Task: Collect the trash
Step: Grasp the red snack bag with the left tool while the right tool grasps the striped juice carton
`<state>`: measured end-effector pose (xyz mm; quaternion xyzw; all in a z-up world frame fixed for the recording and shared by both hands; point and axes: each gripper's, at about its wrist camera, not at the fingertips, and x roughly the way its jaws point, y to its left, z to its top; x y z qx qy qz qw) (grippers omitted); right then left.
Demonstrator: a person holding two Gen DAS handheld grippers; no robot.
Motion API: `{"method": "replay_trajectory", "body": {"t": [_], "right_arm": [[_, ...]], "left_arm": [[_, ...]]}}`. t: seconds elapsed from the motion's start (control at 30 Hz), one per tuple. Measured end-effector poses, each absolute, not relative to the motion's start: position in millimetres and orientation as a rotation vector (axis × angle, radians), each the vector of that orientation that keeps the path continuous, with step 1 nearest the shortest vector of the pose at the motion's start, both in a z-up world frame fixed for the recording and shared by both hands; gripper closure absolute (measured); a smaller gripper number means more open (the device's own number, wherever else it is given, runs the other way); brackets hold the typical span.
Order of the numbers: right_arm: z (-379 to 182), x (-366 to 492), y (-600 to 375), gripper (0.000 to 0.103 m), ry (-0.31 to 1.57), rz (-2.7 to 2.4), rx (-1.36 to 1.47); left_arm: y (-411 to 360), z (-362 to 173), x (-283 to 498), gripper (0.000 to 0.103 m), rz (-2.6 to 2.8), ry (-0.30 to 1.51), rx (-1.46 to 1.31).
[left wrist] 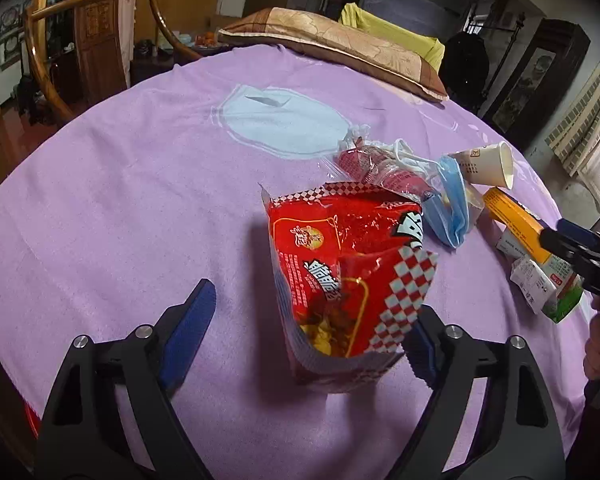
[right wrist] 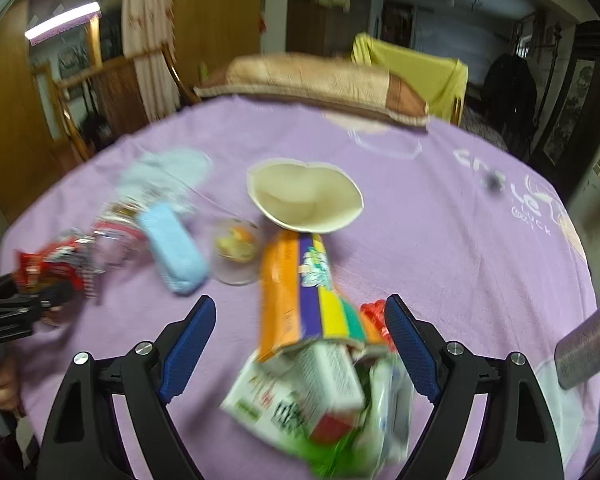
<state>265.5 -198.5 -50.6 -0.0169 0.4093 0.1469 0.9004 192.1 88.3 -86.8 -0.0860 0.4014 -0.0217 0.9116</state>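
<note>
Because the trash is being heaped on the purple bed [left wrist: 120, 200], the left gripper [left wrist: 312, 332] gapes wide, bag [left wrist: 340, 272] upright between its jaws, unpinched. The right gripper [right wrist: 300, 344] stands wide over cartons [right wrist: 300, 380], beside the cup [right wrist: 304, 196], gripping nothing

A home bedroom: purple bedsheet [left wrist: 120, 184], pillow [left wrist: 340, 44], floral curtain [right wrist: 148, 40], wooden chair [left wrist: 92, 40].

Motion-blurred green carton [right wrist: 300, 412] print

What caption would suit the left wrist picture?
Open left tongs flank a standing red snack bag on a purple cloth.
</note>
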Motion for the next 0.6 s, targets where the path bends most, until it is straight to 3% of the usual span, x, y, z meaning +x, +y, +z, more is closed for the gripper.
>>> {"method": "replay_trajectory", "body": {"t": [0.1,0.13,0.17,0.2,0.27,0.6], "right_arm": [[-66.5,292.1,-198.8,0.019,0.942,0.307,-0.001],[-70.3,296.6,-199.7,0.023,0.956,0.307,0.023],[-73.0,299.5,-200.3,0.043,0.963,0.316,0.044],[-73.8,299.5,-203.4,0.048,0.964,0.336,0.075],[-67.9,292.5,-209.6,0.053,0.928,0.352,0.111],[-20.4,245.9,-246.0,0.052,0.721,0.484,0.290]], "left_arm": [[87.5,-86.4,191.8,0.043,-0.072,0.826,-0.165],[87.6,-85.9,191.7,0.047,-0.078,0.825,-0.169],[88.1,-85.2,191.0,0.054,-0.085,0.823,-0.172],[89.2,-83.4,189.8,0.059,-0.095,0.819,-0.175],[90.9,-78.4,186.0,0.061,-0.103,0.803,-0.181],[85.3,-49.7,160.1,0.063,-0.140,0.722,-0.188]]}}
